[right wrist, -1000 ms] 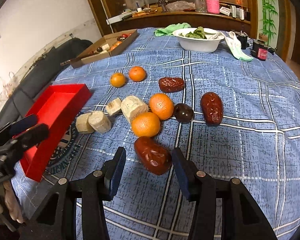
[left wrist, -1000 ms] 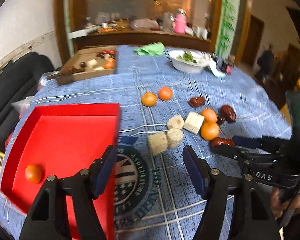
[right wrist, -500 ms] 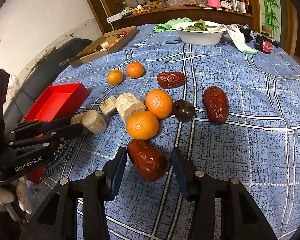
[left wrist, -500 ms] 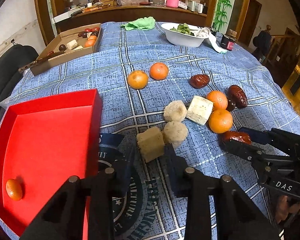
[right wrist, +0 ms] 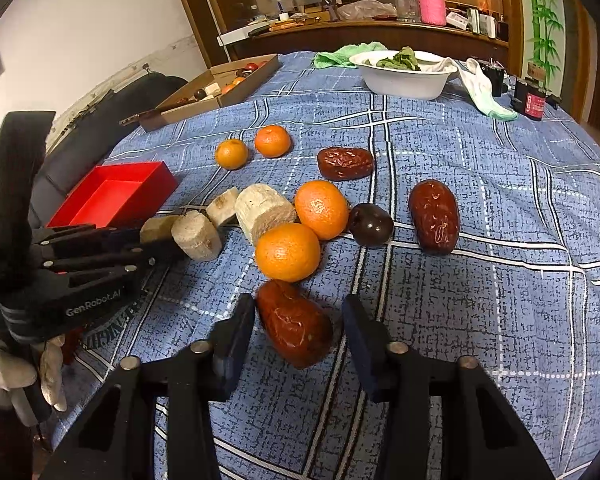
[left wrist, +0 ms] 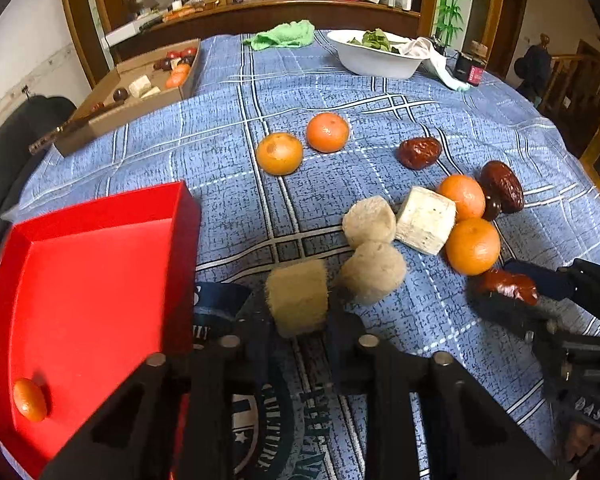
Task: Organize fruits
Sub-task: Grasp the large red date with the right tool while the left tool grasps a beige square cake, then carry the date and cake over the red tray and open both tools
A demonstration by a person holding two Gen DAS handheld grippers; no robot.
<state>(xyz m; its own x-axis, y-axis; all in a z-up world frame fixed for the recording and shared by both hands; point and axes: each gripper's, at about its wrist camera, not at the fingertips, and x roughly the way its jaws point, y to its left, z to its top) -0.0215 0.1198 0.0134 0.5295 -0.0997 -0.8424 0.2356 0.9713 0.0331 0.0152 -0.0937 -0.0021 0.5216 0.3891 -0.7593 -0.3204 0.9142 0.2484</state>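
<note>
We see our left gripper [left wrist: 298,312] with its jaws closed on a tan, fuzzy-sided chunk [left wrist: 297,300], one pad pressed to each flank, the piece resting on the blue checked tabletop [left wrist: 380,92] just beside the near right corner of the red tray [left wrist: 100,280]. From the right wrist view that same chunk [right wrist: 158,229] shows at the tips of the left gripper [right wrist: 160,240], touching a second pale cylinder [right wrist: 196,236]. Our right gripper [right wrist: 298,322] straddles a glossy red date [right wrist: 294,322] lying on the cloth; its jaws are closing, the left pad almost at the date's side, the right pad not yet touching, a gap of cloth visible there. The date points away from us toward an orange mandarin [right wrist: 287,252] just beyond it, the two nearly touching. In the left wrist view a lone small mandarin [left wrist: 30,399] lies in the tray's near left corner. A white-gloved hand [right wrist: 4,376] grips the left tool's handle.
</note>
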